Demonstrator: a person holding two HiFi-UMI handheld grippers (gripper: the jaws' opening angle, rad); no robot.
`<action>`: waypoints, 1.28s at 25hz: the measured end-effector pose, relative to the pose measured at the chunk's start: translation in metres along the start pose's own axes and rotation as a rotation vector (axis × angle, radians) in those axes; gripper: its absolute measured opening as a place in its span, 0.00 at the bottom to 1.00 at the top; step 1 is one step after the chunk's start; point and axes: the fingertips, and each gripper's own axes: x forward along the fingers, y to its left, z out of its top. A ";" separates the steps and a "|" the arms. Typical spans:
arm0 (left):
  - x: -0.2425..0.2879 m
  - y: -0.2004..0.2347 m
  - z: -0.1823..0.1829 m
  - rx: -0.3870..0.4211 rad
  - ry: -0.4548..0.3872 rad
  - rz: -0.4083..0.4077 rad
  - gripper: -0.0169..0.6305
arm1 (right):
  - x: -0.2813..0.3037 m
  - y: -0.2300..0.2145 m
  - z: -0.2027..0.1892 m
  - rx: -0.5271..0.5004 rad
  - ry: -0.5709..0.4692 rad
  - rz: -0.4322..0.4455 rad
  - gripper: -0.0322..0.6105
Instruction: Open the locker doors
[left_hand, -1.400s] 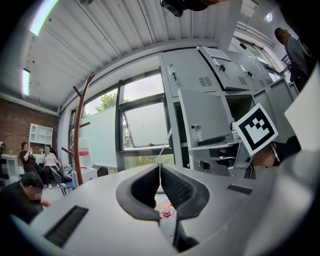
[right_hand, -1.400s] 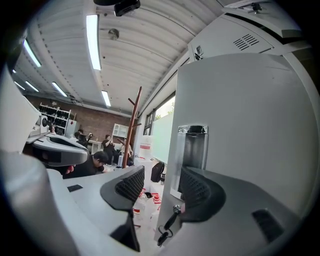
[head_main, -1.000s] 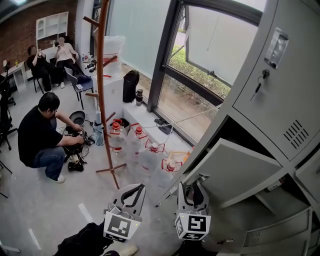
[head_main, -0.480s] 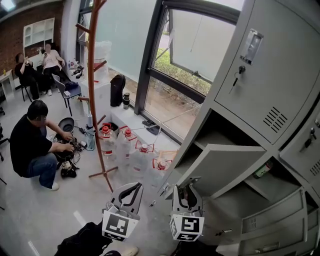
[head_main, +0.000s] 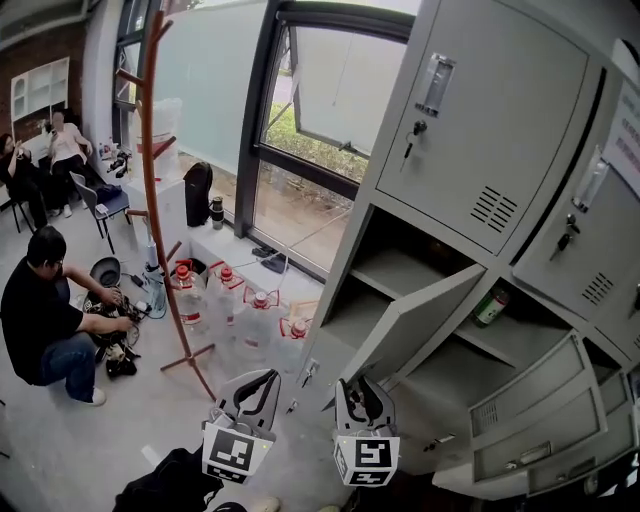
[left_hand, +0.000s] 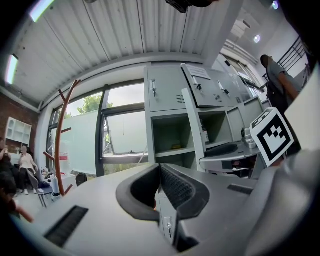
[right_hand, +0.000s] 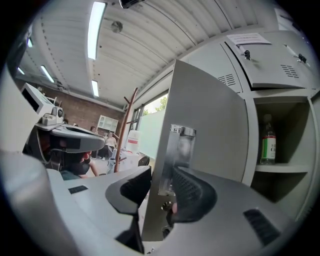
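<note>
Grey sheet-steel door (right_hand: 210, 125), stiff, light and slick, stands ajar off the locker's (head_main: 395, 268) left column; I'd take its free edge by the latch plate (right_hand: 180, 150). Right gripper (right_hand: 162, 185) straddles that edge, jaws just closing but not yet pinching. Left gripper (left_hand: 159, 172) is pressed together, empty.

A person (head_main: 42, 322) crouches near a wooden coat stand (head_main: 152, 180) and water jugs (head_main: 255, 322) below the window (head_main: 320, 100).

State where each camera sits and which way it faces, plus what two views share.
Head view: on the person's head, looking down at the lockers; left gripper and right gripper show.
Left gripper view: on the left gripper, facing the lockers; its shut fingers show.
Right gripper view: on the right gripper, facing the open door; its fingers have just been closing, door edge between them.
Shared: head and right gripper views show the bottle.
</note>
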 end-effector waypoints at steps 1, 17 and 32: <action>0.000 -0.006 0.001 0.001 -0.003 -0.014 0.07 | -0.006 -0.001 -0.001 0.000 0.003 -0.005 0.28; 0.006 -0.097 0.018 0.030 -0.046 -0.243 0.07 | -0.089 -0.030 -0.018 0.008 0.025 -0.164 0.23; 0.008 -0.148 0.022 0.032 -0.057 -0.353 0.07 | -0.135 -0.065 -0.031 0.031 0.042 -0.292 0.21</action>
